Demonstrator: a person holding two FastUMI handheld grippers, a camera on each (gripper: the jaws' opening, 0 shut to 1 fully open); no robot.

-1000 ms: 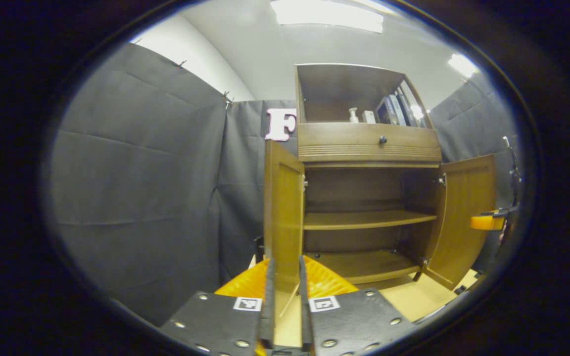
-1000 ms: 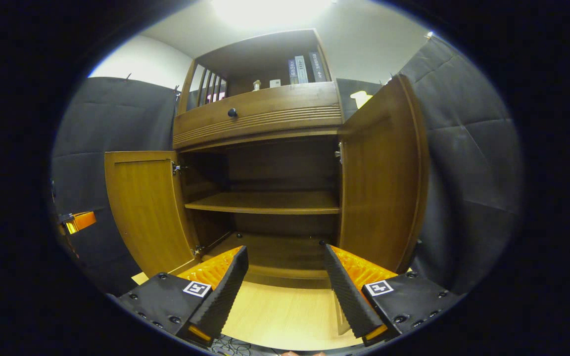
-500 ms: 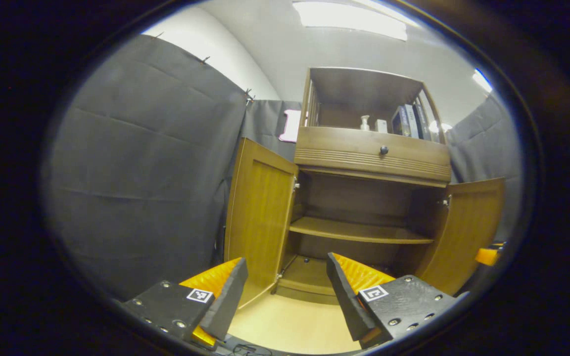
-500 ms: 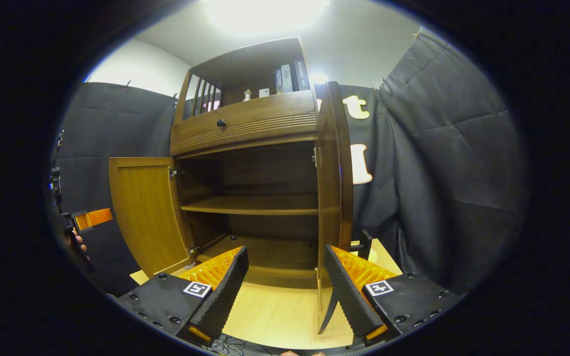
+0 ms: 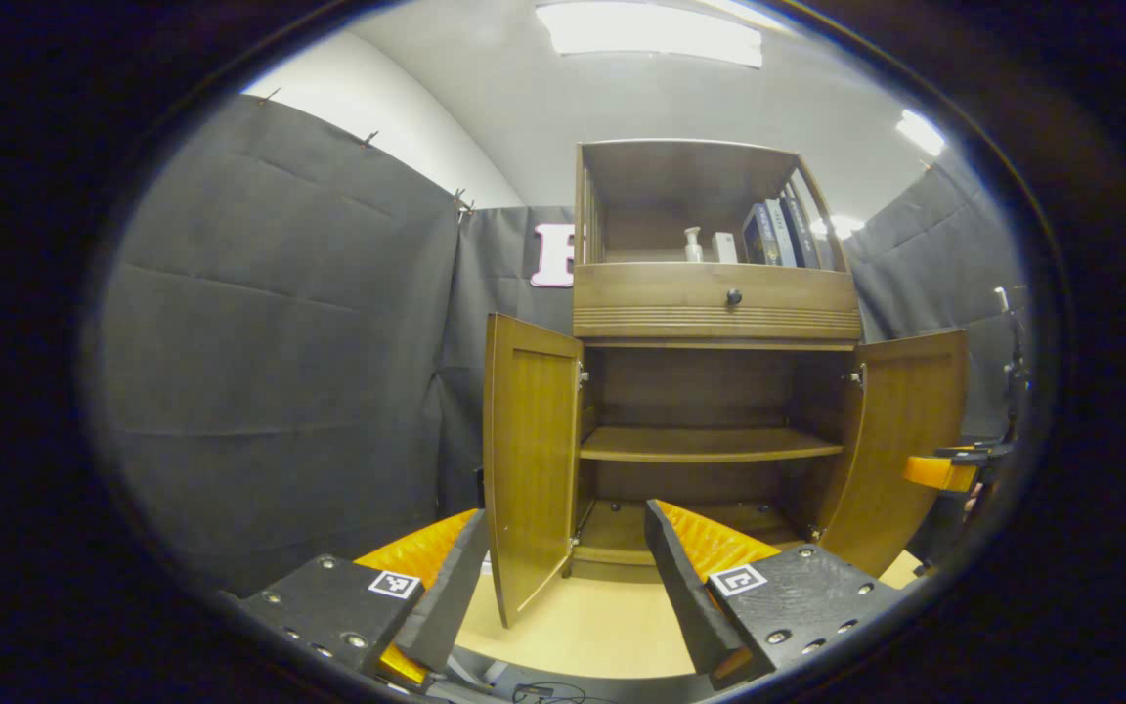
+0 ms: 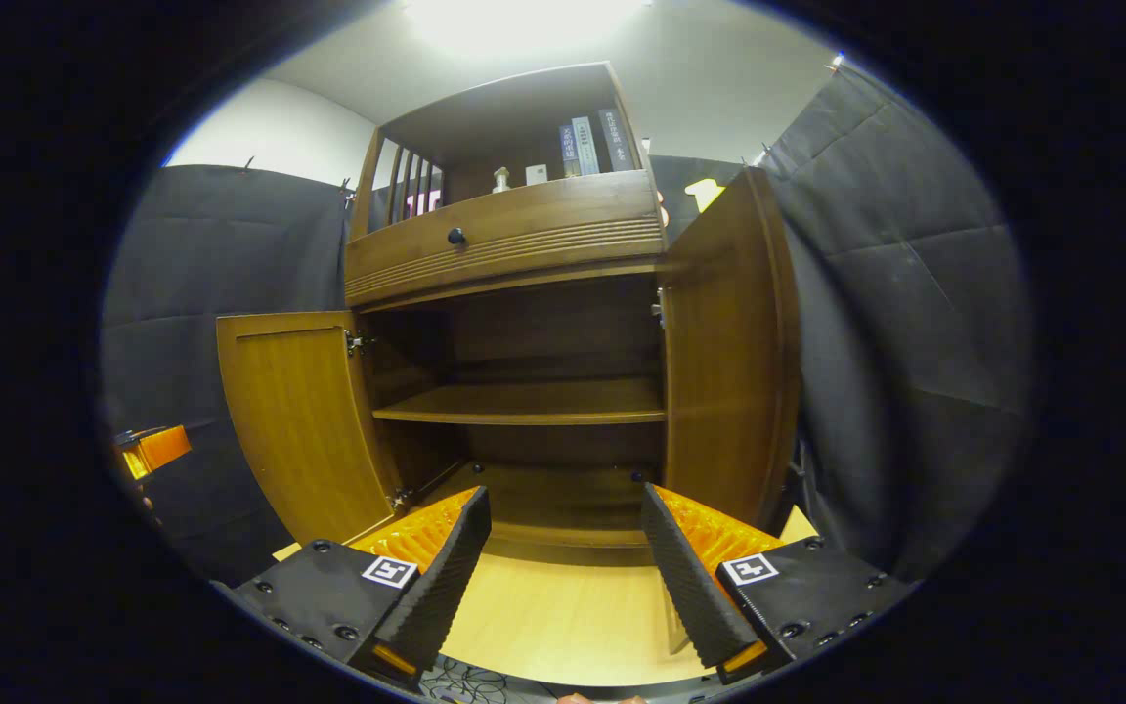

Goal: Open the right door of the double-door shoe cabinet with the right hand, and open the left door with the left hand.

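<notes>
Swung wider since the earlier frame, the shoe cabinet is seen with both doors open. In the left gripper view the left door stands at twelve o'clock of the left gripper, whose jaws are spread and empty. The right door is seen at one o'clock of the right gripper, likewise spread. Both steps are judged done; only withdrawal is called for.

Bright ceiling panel glare overhead, dim cabinet interior, curved fisheye edges.
</notes>
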